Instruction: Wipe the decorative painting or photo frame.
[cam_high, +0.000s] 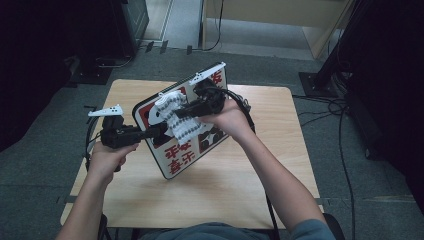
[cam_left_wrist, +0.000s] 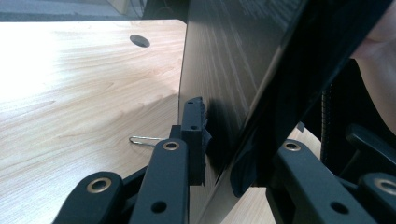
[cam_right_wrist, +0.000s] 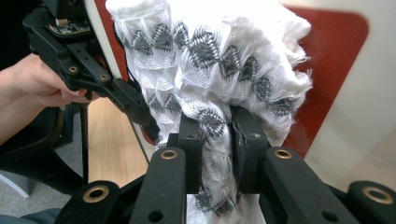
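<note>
We are holding a sign board tilted over the table and pressing a cloth to its face.

Our right gripper (cam_right_wrist: 217, 154) is pinching a white cloth with grey zigzag weave (cam_right_wrist: 210, 60); our left gripper (cam_left_wrist: 229, 154) is clamping the edge of the white-and-red rectangular sign board (cam_high: 177, 160), apparently lifted off the light wooden table (cam_high: 220, 190).

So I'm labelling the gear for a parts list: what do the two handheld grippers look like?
Both are black. The left gripper and right gripper each have perforated jaw links with brass-ringed pivots and ridged pads, a white plate on top and a black cable trailing back.
</note>
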